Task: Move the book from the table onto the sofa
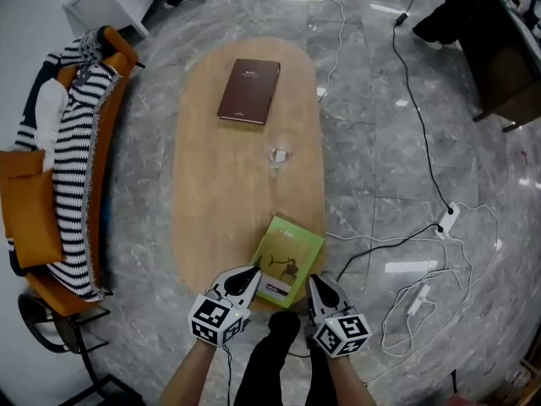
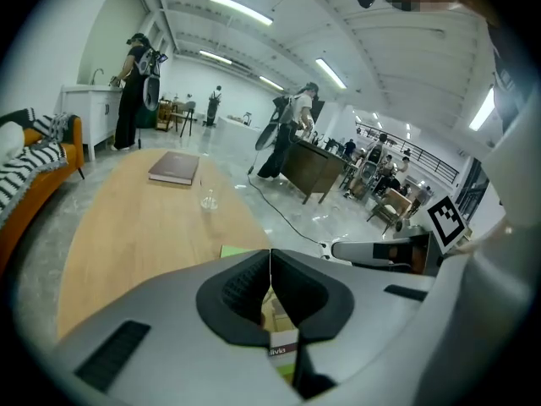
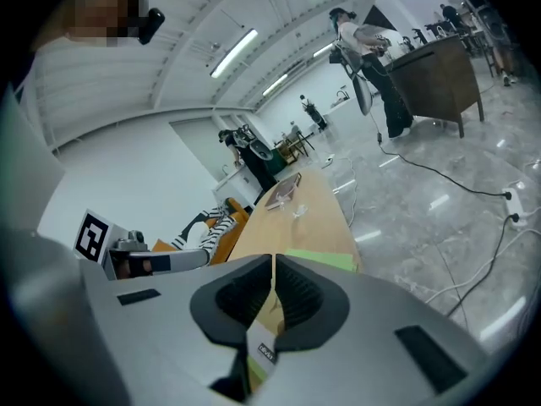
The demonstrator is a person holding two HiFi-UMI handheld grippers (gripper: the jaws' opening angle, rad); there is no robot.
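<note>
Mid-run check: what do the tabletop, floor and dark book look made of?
Tabletop: light wood or laminate, matte, faint grain. Floor: grey stone-look tile, glossy, veined, reflecting lights. Dark book: plain brown cover, perhaps cloth or leatherette; too small to tell.

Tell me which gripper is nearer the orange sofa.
Left. The left gripper is at the green book's edge facing the sofa; the right gripper is at its opposite edge, farther away.

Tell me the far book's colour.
The far book is dark brown, clearest in the head view.
</note>
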